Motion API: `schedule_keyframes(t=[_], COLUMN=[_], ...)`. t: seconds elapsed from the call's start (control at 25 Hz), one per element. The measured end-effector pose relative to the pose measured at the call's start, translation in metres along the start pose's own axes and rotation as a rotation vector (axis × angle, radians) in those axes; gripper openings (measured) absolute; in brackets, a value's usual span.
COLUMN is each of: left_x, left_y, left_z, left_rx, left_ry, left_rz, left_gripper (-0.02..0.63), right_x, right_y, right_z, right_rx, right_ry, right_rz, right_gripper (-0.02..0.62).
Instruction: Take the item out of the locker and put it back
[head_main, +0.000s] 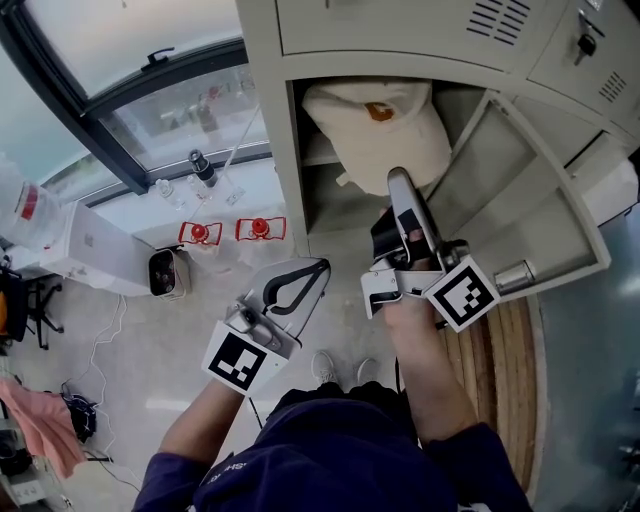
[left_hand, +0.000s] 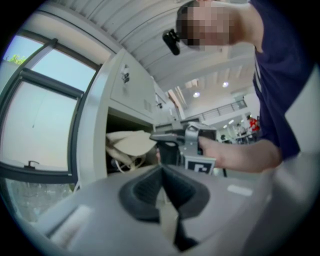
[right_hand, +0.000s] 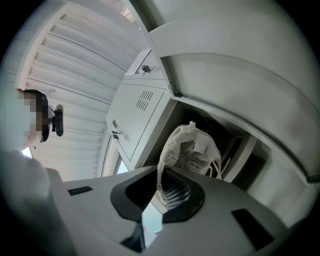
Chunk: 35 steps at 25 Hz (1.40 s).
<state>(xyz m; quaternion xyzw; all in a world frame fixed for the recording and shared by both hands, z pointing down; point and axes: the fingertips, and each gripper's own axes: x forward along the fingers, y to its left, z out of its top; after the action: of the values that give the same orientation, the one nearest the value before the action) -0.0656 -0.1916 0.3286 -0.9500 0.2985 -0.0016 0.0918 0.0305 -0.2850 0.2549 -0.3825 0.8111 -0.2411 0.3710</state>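
Note:
A cream cap (head_main: 375, 130) hangs in the open compartment of the beige locker (head_main: 290, 170). My right gripper (head_main: 398, 178) reaches up to the cap's lower edge and is shut on it. In the right gripper view the cap (right_hand: 192, 150) shows its inside, with its rim pinched between the right gripper's (right_hand: 159, 181) jaws. My left gripper (head_main: 320, 268) hovers lower left, outside the locker, shut and holding nothing. In the left gripper view the left gripper's (left_hand: 162, 172) jaws meet, with the cap (left_hand: 127, 142) and the right gripper (left_hand: 172, 137) beyond them.
The locker door (head_main: 520, 200) stands swung open to the right. On the floor at left lie two red items (head_main: 200, 233), a white box (head_main: 95, 255) and a small white device (head_main: 168, 272). A window frame (head_main: 90, 110) runs along the upper left.

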Motion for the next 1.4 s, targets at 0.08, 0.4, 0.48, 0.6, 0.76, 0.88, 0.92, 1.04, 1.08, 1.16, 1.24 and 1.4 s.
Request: schedule_keyframes(t=[0.08, 0.4, 0.48, 0.6, 0.76, 0.88, 0.92, 1.04, 1.08, 1.16, 1.24, 1.4], left_x=[0.001, 0.008, 0.009, 0.010, 0.008, 0.005, 0.004, 0.000, -0.001, -0.005, -0.010, -0.025], left_y=[-0.001, -0.011, -0.016, -0.029, -0.053, -0.077, -0.086, -0.111, -0.119, -0.136, -0.155, -0.191], left_z=[0.000, 0.006, 0.007, 0.011, 0.016, 0.021, 0.023, 0.027, 0.028, 0.032, 0.037, 0.048], left_rx=[-0.004, -0.006, -0.007, 0.004, 0.006, 0.004, 0.005, 0.018, 0.021, 0.023, 0.028, 0.036], left_ry=[0.001, -0.008, -0.006, -0.005, -0.001, 0.002, 0.001, 0.005, 0.005, 0.001, -0.002, -0.006], left_rz=[0.004, 0.016, 0.024, 0.034, 0.060, 0.084, 0.091, 0.107, 0.113, 0.126, 0.137, 0.157], left_gripper=[0.004, 0.003, 0.003, 0.003, 0.003, 0.003, 0.003, 0.003, 0.003, 0.003, 0.003, 0.003], right_x=[-0.005, -0.035, -0.043, -0.058, -0.082, -0.103, -0.111, -0.135, -0.143, -0.159, -0.176, -0.211], right_y=[0.002, 0.011, 0.012, 0.014, 0.023, 0.034, 0.037, 0.045, 0.048, 0.054, 0.062, 0.082], right_z=[0.001, 0.003, 0.003, 0.004, 0.007, 0.008, 0.009, 0.013, 0.014, 0.016, 0.017, 0.020], right_rx=[-0.001, 0.020, 0.025, 0.031, 0.038, 0.046, 0.049, 0.055, 0.058, 0.063, 0.069, 0.076], right_ry=[0.001, 0.012, 0.022, 0.037, 0.054, 0.080, 0.088, 0.106, 0.111, 0.120, 0.130, 0.140], right_rz=[0.007, 0.030, 0.036, 0.047, 0.070, 0.093, 0.099, 0.112, 0.116, 0.126, 0.136, 0.152], right_gripper=[0.020, 0.020, 0.020, 0.020, 0.020, 0.020, 0.020, 0.020, 0.020, 0.020, 0.020, 0.020])
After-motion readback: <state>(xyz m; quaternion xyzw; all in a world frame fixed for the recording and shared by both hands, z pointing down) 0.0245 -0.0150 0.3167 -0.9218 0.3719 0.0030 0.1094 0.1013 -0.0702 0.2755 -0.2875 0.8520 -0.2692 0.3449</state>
